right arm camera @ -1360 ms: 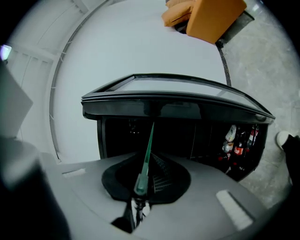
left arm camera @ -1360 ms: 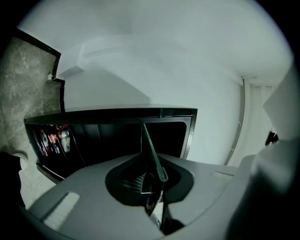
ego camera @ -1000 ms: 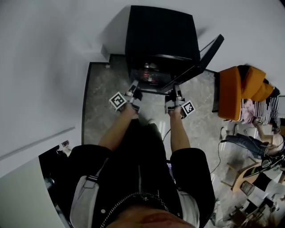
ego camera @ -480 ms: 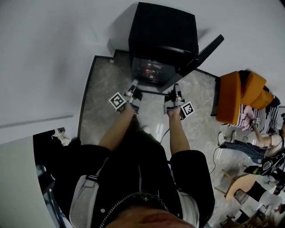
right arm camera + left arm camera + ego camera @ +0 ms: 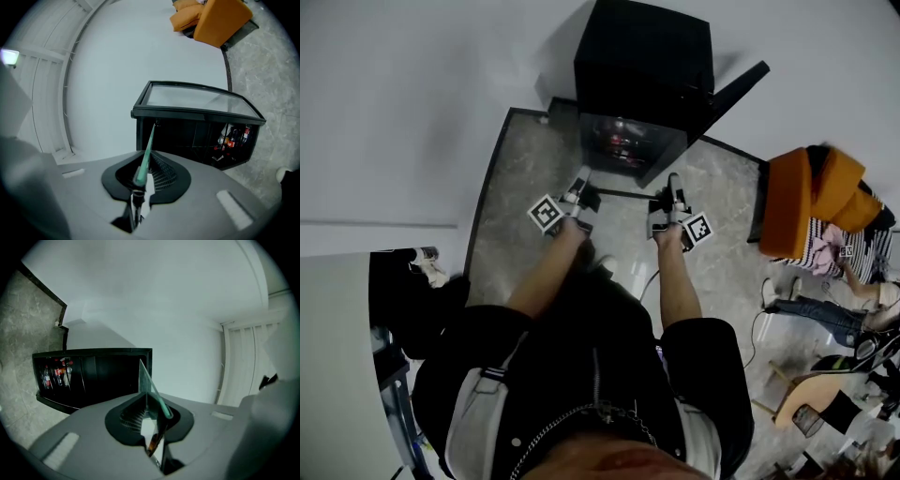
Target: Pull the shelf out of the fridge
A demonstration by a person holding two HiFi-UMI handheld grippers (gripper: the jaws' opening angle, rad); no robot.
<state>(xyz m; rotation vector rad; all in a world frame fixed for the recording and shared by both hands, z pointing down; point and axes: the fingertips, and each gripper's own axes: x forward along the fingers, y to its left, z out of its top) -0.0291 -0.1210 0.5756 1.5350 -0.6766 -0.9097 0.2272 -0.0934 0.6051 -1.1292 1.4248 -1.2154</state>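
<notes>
Shelf (image 5: 625, 194) farther out, btwn both grippers (image 5: 581, 185) (image 5: 673, 186)

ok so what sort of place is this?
Probably an office or lab corner, not a kitchen: a small black mini fridge stands on a grey stone-look floor against bare white walls, with an orange upholstered chair nearby.

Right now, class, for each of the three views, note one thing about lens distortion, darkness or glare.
Head view: the fisheye bows the dark border of the floor; the fridge is a near-featureless black block. Left gripper view: black vignette in the corners; the glass shelf, edge-on, glints green. Right gripper view: same vignette, curved lines on the wall.
</notes>
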